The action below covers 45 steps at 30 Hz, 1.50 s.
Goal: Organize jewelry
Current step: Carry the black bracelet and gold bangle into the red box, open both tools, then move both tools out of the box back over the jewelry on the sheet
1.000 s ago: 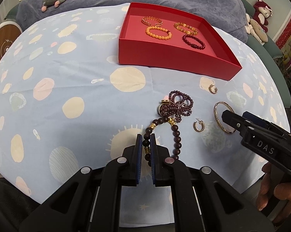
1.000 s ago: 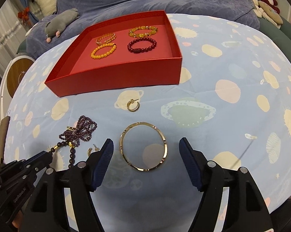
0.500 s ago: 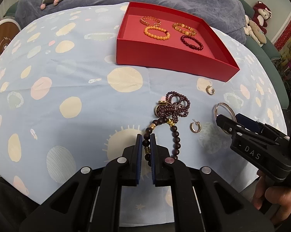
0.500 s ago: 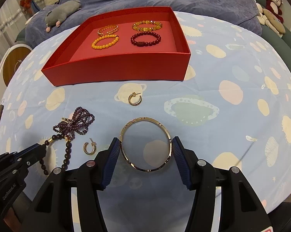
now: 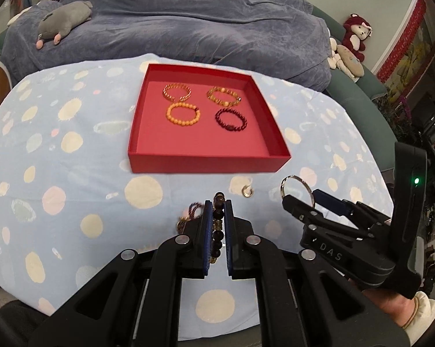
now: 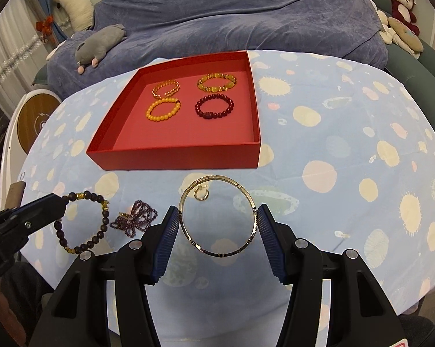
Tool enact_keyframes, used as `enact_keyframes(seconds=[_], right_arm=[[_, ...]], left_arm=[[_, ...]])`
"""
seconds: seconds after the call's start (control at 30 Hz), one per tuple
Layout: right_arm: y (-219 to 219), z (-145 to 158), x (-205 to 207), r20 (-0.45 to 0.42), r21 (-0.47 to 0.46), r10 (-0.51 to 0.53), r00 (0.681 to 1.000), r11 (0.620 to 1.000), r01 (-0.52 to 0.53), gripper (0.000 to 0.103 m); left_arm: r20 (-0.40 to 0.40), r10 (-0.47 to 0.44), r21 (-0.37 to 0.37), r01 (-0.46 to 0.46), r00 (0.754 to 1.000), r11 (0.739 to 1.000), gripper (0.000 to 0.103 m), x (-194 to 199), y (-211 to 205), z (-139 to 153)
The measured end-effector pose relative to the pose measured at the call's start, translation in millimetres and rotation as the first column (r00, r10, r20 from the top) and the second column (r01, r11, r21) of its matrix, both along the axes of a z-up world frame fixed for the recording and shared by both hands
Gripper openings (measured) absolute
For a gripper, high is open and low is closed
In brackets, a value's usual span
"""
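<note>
In my left wrist view, my left gripper (image 5: 218,206) sits at lower centre with its pads pressed together on the dark bead bracelet (image 5: 218,219), whose beads run up the narrow slot between them. In the right wrist view the same bracelet (image 6: 80,222) hangs as an open loop from that gripper's tip at lower left, clear of the spotted blue cloth (image 6: 347,133).

My right gripper (image 6: 218,220) fills the lower centre of its own view, its blue pads clamped against the two sides of the gold bangle (image 6: 218,216), which is held between them above the cloth. In the left view it shows at right (image 5: 300,199), with the bangle (image 5: 295,186) standing up from its tip.

The red box (image 6: 177,159) lies in the upper middle of both views, with four bracelets inside it in two rows: a thin gold one, a yellow-and-gold one, an orange one (image 6: 163,110) and a dark red one (image 6: 214,106).

On the cloth below the box I see a heap of small purple beads (image 6: 136,218) and a gold hoop earring (image 6: 201,194), seen through the bangle's ring
</note>
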State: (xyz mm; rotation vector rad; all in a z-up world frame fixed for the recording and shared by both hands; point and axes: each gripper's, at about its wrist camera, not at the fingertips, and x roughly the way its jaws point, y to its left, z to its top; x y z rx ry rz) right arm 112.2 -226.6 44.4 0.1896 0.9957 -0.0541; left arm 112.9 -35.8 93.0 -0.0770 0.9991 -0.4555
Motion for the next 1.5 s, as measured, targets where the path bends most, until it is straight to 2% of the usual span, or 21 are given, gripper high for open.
enact_keyframes(seconds=[0.13, 0.23, 0.33, 0.47, 0.63, 0.77, 1.13, 1.2, 1.23, 1.27, 1.5], right_arm=[[-4.0, 12.0, 24.9, 0.027, 0.004, 0.012, 1.0, 1.0, -0.012, 0.054], [-3.3, 16.3, 48.9, 0.036, 0.002, 0.027, 0.999, 1.0, -0.027, 0.054], [-0.3, 13.8, 74.5, 0.033, -0.006, 0.039, 0.999, 0.999, -0.039, 0.054], [4.5, -0.9, 101.1, 0.009, -0.003, 0.053, 0.999, 0.999, -0.053, 0.054], [10.5, -28.5, 119.9, -0.044, -0.001, 0.059, 0.997, 0.998, -0.059, 0.054], [12.9, -44.6, 127.8, -0.072, -0.001, 0.061, 0.996, 0.998, -0.061, 0.054], [16.4, -53.8, 136.5, -0.076, -0.03, 0.061, 0.995, 0.998, -0.063, 0.055], [18.9, -52.1, 136.0, -0.066, -0.046, 0.064, 0.996, 0.997, -0.067, 0.055], [20.3, -51.1, 135.4, -0.064, -0.05, 0.066, 0.996, 0.996, -0.069, 0.055], [21.1, -49.8, 135.1, -0.06, -0.054, 0.065, 0.996, 0.996, -0.068, 0.055], [20.2, -38.3, 130.1, -0.037, -0.041, 0.054, 0.998, 0.998, -0.055, 0.056]], left_arm=[[0.034, 0.001, -0.052, 0.001, 0.999, 0.999, 0.008, 35.3, -10.3, 20.9], [0.043, 0.017, -0.087, -0.014, 0.999, 0.996, 0.008, 66.2, -16.6, 25.3], [0.008, 0.029, -0.125, -0.028, 1.0, 0.992, 0.008, 96.1, -19.9, 14.4], [-0.039, 0.056, -0.146, -0.061, 0.998, 0.987, 0.008, 125.6, -19.3, -14.7], [-0.089, 0.073, -0.076, -0.08, 0.993, 0.994, 0.008, 145.2, -15.0, -53.6], [-0.089, 0.086, -0.002, -0.086, 0.992, 0.996, 0.008, 151.1, -8.8, -73.0], [-0.035, 0.099, 0.124, -0.094, 0.994, 0.988, 0.008, 152.6, -6.5, -86.9], [-0.016, 0.106, 0.142, -0.103, 0.994, 0.984, 0.015, 150.1, -7.9, -86.3], [-0.012, 0.114, 0.153, -0.111, 0.993, 0.982, 0.029, 149.5, -8.0, -86.2], [-0.008, 0.122, 0.154, -0.12, 0.992, 0.981, 0.035, 148.4, -7.2, -85.5], [0.013, 0.114, 0.136, -0.115, 0.993, 0.984, 0.035, 142.2, -5.8, -76.0]])
